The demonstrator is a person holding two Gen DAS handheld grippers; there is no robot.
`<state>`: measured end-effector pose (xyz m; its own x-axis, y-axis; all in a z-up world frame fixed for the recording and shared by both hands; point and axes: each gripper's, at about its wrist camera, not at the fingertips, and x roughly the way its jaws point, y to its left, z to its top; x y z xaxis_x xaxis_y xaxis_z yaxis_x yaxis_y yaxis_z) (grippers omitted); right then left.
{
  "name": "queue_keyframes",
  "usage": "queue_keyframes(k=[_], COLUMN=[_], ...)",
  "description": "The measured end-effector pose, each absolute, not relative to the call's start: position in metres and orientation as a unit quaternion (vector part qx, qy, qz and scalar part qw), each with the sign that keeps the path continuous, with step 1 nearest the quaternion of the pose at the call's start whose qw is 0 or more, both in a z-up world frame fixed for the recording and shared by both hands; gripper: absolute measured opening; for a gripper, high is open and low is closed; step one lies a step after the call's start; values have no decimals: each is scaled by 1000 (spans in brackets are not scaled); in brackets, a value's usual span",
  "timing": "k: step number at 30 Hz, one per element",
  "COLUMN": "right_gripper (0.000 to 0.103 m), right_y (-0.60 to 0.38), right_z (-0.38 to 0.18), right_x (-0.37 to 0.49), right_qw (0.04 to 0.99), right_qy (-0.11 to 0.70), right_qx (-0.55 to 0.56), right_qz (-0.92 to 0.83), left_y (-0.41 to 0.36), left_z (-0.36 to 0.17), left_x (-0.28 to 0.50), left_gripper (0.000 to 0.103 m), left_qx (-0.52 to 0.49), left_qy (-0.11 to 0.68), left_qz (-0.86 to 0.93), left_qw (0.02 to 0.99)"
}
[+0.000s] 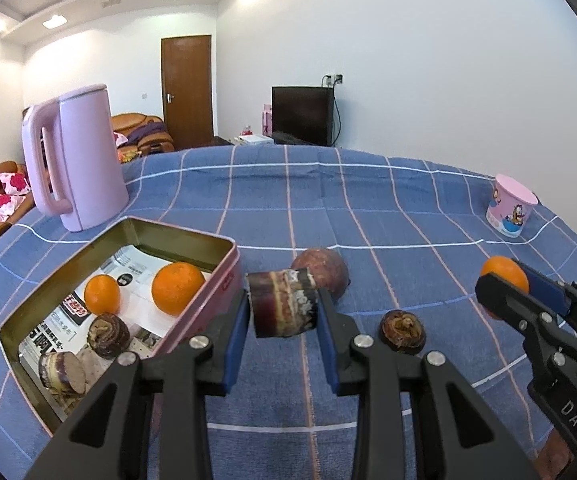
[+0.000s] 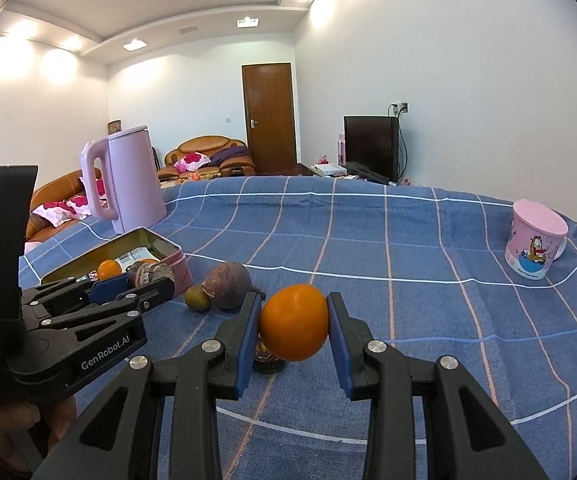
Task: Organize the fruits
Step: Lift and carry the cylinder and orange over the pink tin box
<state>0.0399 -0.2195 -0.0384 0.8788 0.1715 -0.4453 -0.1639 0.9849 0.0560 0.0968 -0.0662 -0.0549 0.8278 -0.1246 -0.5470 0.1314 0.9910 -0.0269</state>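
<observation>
My left gripper (image 1: 283, 307) is shut on a brown cut taro piece (image 1: 282, 304) and holds it above the cloth, just right of the pink tin box (image 1: 224, 280). The tin holds two oranges (image 1: 177, 288) and two brown pieces (image 1: 109, 335). My right gripper (image 2: 293, 322) is shut on an orange (image 2: 293, 322), held above the cloth; it also shows in the left wrist view (image 1: 504, 280). A round purple-brown fruit (image 1: 322, 274) and a small brown piece (image 1: 403, 331) lie on the cloth between the grippers.
A pink kettle (image 1: 76, 156) stands behind the tin at the far left. A pink cartoon cup (image 2: 534, 240) stands at the far right. A small greenish-brown fruit (image 2: 197, 298) lies beside the round fruit. The blue checked cloth (image 1: 328, 208) covers the table.
</observation>
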Motion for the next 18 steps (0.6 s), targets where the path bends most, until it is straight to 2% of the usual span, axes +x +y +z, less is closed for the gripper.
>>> queue_keyframes(k=[18], right_gripper=[35], right_y=[-219], right_z=[-34], right_x=[29], right_qw=[976], right_qy=[199], right_qx=[7], right_qz=[86], left_y=[-72], left_z=[-46], left_x=[81], left_gripper=[34], left_qx=[31], left_qy=[239], left_qz=[-54], left_qw=[969])
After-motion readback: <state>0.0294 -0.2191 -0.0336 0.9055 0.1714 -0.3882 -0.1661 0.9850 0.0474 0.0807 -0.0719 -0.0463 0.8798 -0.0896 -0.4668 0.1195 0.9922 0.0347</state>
